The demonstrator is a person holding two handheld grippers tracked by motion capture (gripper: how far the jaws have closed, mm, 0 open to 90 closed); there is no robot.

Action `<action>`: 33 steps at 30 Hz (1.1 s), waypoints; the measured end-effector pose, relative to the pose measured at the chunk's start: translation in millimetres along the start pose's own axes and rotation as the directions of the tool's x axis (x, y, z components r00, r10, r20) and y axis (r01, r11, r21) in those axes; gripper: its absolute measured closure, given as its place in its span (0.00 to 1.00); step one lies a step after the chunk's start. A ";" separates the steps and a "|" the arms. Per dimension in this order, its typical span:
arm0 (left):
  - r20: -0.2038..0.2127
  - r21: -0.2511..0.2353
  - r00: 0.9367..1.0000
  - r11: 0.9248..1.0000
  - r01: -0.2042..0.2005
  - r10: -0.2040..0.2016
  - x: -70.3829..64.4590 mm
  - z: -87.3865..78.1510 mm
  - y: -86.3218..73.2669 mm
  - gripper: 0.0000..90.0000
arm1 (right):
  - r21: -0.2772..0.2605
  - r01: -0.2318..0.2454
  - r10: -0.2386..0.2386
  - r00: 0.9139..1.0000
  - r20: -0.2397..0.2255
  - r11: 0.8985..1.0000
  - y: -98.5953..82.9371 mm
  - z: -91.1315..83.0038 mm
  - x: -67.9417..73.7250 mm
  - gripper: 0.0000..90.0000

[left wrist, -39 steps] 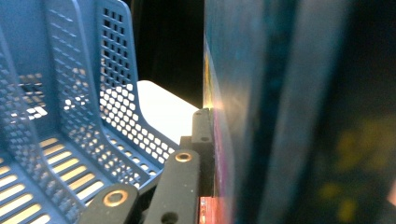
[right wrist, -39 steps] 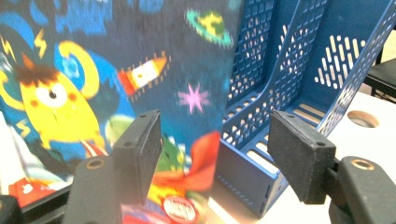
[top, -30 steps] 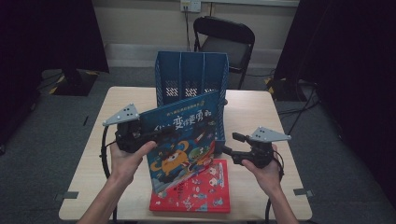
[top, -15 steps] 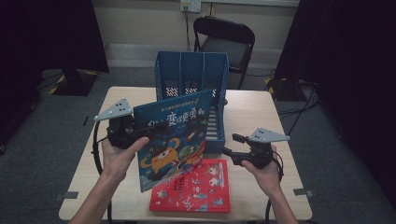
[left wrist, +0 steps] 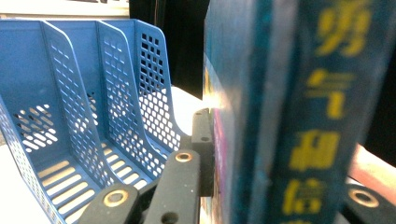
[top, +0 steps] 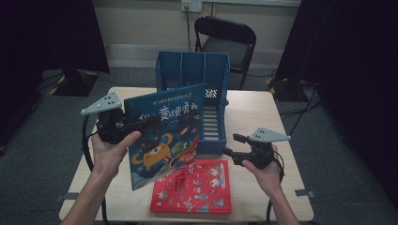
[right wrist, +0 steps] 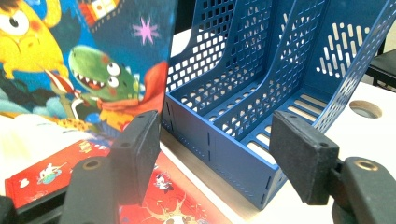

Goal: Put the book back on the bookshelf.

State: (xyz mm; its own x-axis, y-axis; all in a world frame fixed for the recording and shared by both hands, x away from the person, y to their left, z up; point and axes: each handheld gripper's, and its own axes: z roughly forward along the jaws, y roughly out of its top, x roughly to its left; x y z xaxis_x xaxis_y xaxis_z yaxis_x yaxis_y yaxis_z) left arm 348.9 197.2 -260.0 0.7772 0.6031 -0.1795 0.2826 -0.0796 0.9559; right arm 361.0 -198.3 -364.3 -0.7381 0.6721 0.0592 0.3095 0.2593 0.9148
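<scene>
Currently left gripper (top: 141, 125) clamps blue picture book (top: 165, 131) by its spine edge, held upright off the table, in front of the blue file rack (top: 213, 75). Right gripper (top: 230, 152) at 4 o'clock of the rack, jaws apart, empty. Red book (top: 192, 187) lies flat at 6 o'clock.

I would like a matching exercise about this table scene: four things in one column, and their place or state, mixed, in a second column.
Things:
1. blue picture book
2. red book
3. blue file rack
4. right hand-held gripper

Place or state:
A. lies flat on the table near the front edge
B. open, holding nothing
C. stands at the back of the table, compartments empty
D. lifted off the table, clamped by the left hand-held gripper

Pairs: 1-D, 2-A, 3-C, 4-B
</scene>
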 end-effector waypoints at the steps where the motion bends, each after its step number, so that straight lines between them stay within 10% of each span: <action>1: 0.001 0.000 1.000 1.000 0.002 -0.002 0.1 -1.0 1.3 0.93 | 0.003 -0.001 0.001 1.000 0.001 1.000 -0.2 0.1 0.2 0.37; 33: -0.120 -0.084 0.992 0.996 0.016 -0.026 30.5 -23.6 40.6 0.93 | 0.017 -0.007 0.007 1.000 -0.011 1.000 -1.2 2.1 -0.8 0.37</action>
State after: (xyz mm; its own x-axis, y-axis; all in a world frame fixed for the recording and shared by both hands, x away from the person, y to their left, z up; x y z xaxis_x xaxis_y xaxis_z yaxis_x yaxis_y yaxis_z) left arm 370.8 231.0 -221.2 0.6966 0.6957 -0.1756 0.2473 -0.0031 0.9689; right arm 362.4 -197.7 -366.3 -0.7423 0.6664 0.0703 0.3249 0.2661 0.9075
